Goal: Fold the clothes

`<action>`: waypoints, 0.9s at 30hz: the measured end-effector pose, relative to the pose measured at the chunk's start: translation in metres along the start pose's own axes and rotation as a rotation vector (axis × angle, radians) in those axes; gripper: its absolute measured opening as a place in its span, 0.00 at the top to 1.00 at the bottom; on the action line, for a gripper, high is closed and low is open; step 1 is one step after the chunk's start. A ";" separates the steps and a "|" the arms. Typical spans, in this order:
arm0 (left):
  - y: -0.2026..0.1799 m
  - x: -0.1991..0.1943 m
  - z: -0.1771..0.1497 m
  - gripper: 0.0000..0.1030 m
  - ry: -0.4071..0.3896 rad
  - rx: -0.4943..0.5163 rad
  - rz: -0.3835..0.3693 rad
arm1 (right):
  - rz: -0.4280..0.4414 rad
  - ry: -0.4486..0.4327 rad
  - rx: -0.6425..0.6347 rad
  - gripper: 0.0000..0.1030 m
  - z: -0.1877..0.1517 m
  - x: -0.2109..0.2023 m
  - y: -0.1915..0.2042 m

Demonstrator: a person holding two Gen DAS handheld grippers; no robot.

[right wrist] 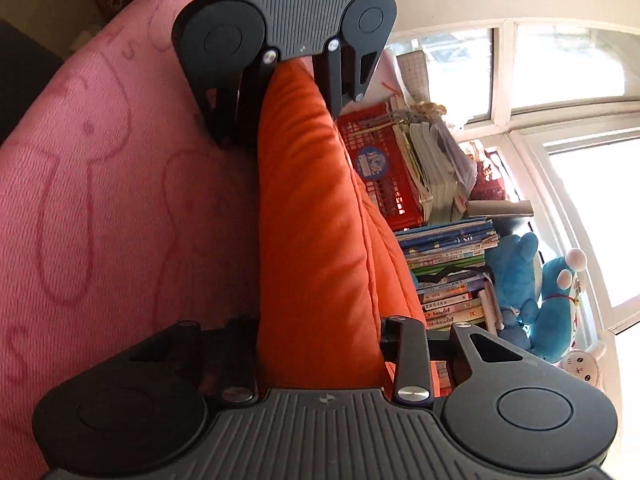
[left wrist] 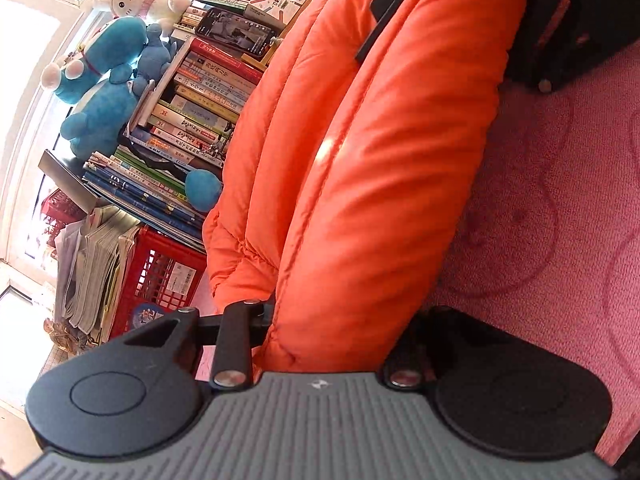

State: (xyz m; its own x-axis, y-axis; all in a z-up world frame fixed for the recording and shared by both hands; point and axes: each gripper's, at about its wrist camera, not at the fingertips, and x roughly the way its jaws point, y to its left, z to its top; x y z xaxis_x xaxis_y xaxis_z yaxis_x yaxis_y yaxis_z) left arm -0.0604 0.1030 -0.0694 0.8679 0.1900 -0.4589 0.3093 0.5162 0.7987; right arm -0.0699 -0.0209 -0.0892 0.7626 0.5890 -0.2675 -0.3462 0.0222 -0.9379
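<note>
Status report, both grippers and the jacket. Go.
Left gripper shut on orange jacket. Right gripper shut on same fold. Jacket lifted over pink blanket. Book stacks close beside.

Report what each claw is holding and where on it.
Both grip the orange puffer jacket along one folded edge: the left claw at one end, the right claw at the opposite end.

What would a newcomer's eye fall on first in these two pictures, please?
The bright orange puffer jacket dominates both views, lying on a pink blanket with the left hand-held gripper and the right hand-held gripper each clamped on one end. Behind it stand stacked books and blue plush toys by the window.
</note>
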 end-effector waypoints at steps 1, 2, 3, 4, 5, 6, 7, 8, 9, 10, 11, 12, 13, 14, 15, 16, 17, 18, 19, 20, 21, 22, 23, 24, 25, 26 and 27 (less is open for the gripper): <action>0.000 0.000 0.000 0.77 -0.002 0.002 0.000 | -0.009 0.020 -0.024 0.66 -0.008 0.000 0.000; 0.000 0.000 0.000 0.77 -0.003 0.004 -0.001 | -0.012 0.039 -0.043 0.65 -0.015 0.000 0.002; 0.000 0.000 0.000 0.77 -0.005 0.005 -0.001 | -0.018 0.066 -0.063 0.65 -0.025 -0.001 0.002; 0.000 0.000 -0.001 0.77 -0.006 0.006 -0.001 | -0.024 0.094 -0.082 0.65 -0.035 -0.002 0.003; -0.001 -0.001 -0.001 0.77 -0.008 0.007 0.000 | -0.033 0.117 -0.102 0.65 -0.045 -0.002 0.003; -0.001 -0.001 -0.001 0.78 -0.007 0.007 0.000 | -0.042 0.141 -0.121 0.64 -0.056 -0.003 0.004; -0.001 -0.001 -0.001 0.78 -0.007 0.008 0.000 | -0.051 0.164 -0.141 0.64 -0.067 -0.003 0.005; -0.001 -0.001 -0.001 0.78 -0.007 0.009 0.000 | -0.051 0.191 -0.135 0.63 -0.076 -0.004 0.003; -0.001 -0.001 -0.001 0.78 -0.007 0.010 0.000 | -0.051 0.217 -0.129 0.62 -0.085 -0.006 0.001; -0.001 -0.001 -0.001 0.78 -0.006 0.011 0.000 | -0.052 0.246 -0.123 0.62 -0.094 -0.007 -0.001; -0.001 -0.001 -0.001 0.78 -0.006 0.012 0.000 | -0.053 0.276 -0.114 0.62 -0.103 -0.007 -0.004; -0.001 -0.001 -0.001 0.78 -0.006 0.013 0.000 | -0.053 0.307 -0.106 0.62 -0.112 -0.007 -0.007; -0.001 -0.001 -0.001 0.78 -0.005 0.013 0.001 | -0.055 0.344 -0.091 0.62 -0.121 -0.007 -0.009; -0.001 -0.001 -0.001 0.78 -0.004 0.012 0.001 | -0.051 0.387 -0.061 0.62 -0.131 -0.009 -0.013; -0.001 -0.001 -0.001 0.79 -0.004 0.011 0.002 | -0.047 0.430 -0.031 0.63 -0.142 -0.010 -0.017; -0.001 -0.001 -0.001 0.79 -0.004 0.010 0.003 | -0.045 0.464 0.011 0.63 -0.152 -0.012 -0.021; -0.002 -0.001 -0.001 0.79 -0.002 0.010 0.006 | -0.047 0.488 0.036 0.63 -0.159 -0.013 -0.023; -0.002 -0.001 -0.001 0.79 -0.001 0.010 0.009 | -0.048 0.512 0.061 0.65 -0.165 -0.014 -0.025; -0.002 -0.001 -0.001 0.79 0.000 0.009 0.012 | -0.052 0.517 0.053 0.65 -0.168 -0.015 -0.023; -0.003 -0.001 0.000 0.79 0.002 0.009 0.016 | -0.061 0.516 0.038 0.68 -0.167 -0.018 -0.020; -0.004 -0.001 -0.001 0.79 0.004 0.011 0.021 | -0.070 0.514 0.022 0.71 -0.166 -0.021 -0.016; -0.004 -0.002 -0.001 0.79 0.005 0.013 0.027 | -0.079 0.512 0.006 0.72 -0.166 -0.024 -0.013; -0.005 -0.002 -0.001 0.79 0.007 0.015 0.033 | -0.088 0.510 -0.009 0.72 -0.165 -0.027 -0.010; -0.006 -0.004 -0.002 0.79 0.005 0.027 0.034 | -0.097 0.508 -0.025 0.73 -0.164 -0.029 -0.006; -0.006 -0.005 -0.003 0.79 0.003 0.040 0.034 | -0.101 0.504 -0.024 0.73 -0.163 -0.035 -0.004; -0.007 -0.006 -0.004 0.79 0.000 0.053 0.035 | -0.101 0.500 -0.025 0.73 -0.162 -0.041 -0.001; -0.007 -0.006 -0.004 0.79 -0.002 0.063 0.030 | -0.105 0.501 -0.016 0.73 -0.162 -0.048 0.002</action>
State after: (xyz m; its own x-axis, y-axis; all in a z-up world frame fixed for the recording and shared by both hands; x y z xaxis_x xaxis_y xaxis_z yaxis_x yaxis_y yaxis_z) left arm -0.0700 0.1017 -0.0739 0.8781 0.2030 -0.4332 0.3064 0.4569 0.8351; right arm -0.0188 -0.1798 -0.1136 0.9626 0.1243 -0.2409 -0.2481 0.0459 -0.9676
